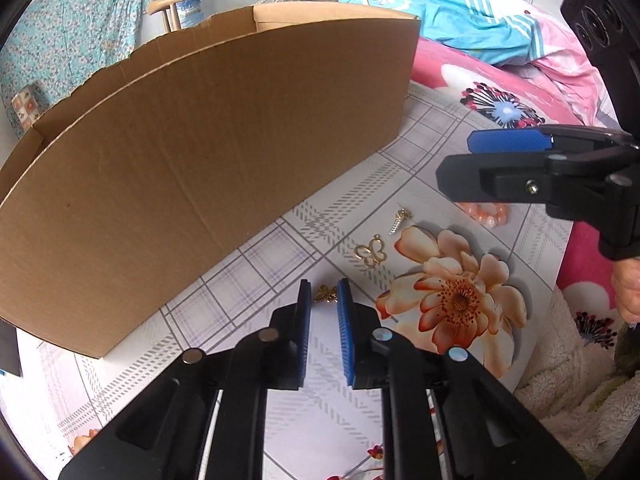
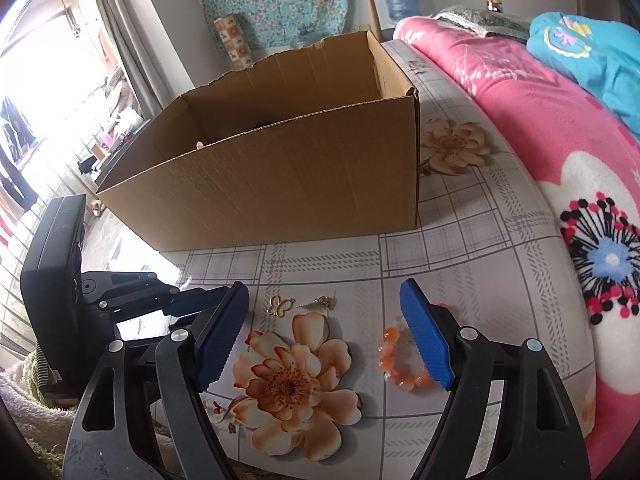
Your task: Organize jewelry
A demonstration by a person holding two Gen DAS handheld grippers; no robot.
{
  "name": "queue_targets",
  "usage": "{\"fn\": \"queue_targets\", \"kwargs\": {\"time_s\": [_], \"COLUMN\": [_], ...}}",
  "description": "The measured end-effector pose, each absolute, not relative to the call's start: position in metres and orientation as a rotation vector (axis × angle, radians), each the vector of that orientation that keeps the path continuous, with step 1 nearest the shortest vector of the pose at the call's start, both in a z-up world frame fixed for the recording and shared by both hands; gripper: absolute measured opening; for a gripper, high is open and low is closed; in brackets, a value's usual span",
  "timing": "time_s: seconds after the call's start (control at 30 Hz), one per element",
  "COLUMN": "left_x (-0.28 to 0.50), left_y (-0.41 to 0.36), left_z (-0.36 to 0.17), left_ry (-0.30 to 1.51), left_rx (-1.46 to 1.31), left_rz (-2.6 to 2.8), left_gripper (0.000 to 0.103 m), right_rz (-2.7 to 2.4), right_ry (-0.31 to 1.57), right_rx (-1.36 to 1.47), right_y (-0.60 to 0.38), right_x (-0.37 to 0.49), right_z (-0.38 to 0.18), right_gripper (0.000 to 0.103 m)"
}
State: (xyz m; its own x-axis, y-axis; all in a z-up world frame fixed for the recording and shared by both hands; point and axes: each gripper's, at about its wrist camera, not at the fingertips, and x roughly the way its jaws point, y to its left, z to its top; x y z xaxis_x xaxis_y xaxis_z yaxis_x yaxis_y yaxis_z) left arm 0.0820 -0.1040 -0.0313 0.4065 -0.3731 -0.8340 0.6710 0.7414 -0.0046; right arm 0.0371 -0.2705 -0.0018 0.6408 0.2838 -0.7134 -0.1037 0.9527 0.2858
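Apparently, the picking step is in hand: a small gold butterfly charm [image 1: 326, 293] is seen between the nearly closed jaws of the left gripper [image 1: 323, 300], and whether the pads already press on it cannot be told. It lies near the front edge of the table [image 1: 280, 400], before the cardboard box [image 1: 180, 184]. Next, a firm clamp and a lift into the box are called for. The right gripper [image 2: 326, 334] is held wide apart and empty over the orange bead bracelet [image 2: 394, 354].

I am in a home bedroom: a pink floral blanket [image 2: 520, 128] beside my flowered tablecloth [image 2: 460, 240], curtains [image 2: 132, 20], laundry by the window.
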Motion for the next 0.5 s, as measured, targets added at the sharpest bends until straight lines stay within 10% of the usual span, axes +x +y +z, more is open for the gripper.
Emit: {"fn": "queue_targets", "kwargs": {"time_s": [0.5], "left_x": [0.0825], "left_y": [-0.1059], "left_z": [-0.0299], "left_ry": [0.936], "left_rx": [0.381], "left_rz": [-0.701], "left_gripper": [0.013], "right_rz": [0.23], "right_ry": [0.842], "right_rx": [0.226], "right_y": [-0.2721], "right_x": [0.0367], "right_z": [0.0007], "right_gripper": [0.073]}}
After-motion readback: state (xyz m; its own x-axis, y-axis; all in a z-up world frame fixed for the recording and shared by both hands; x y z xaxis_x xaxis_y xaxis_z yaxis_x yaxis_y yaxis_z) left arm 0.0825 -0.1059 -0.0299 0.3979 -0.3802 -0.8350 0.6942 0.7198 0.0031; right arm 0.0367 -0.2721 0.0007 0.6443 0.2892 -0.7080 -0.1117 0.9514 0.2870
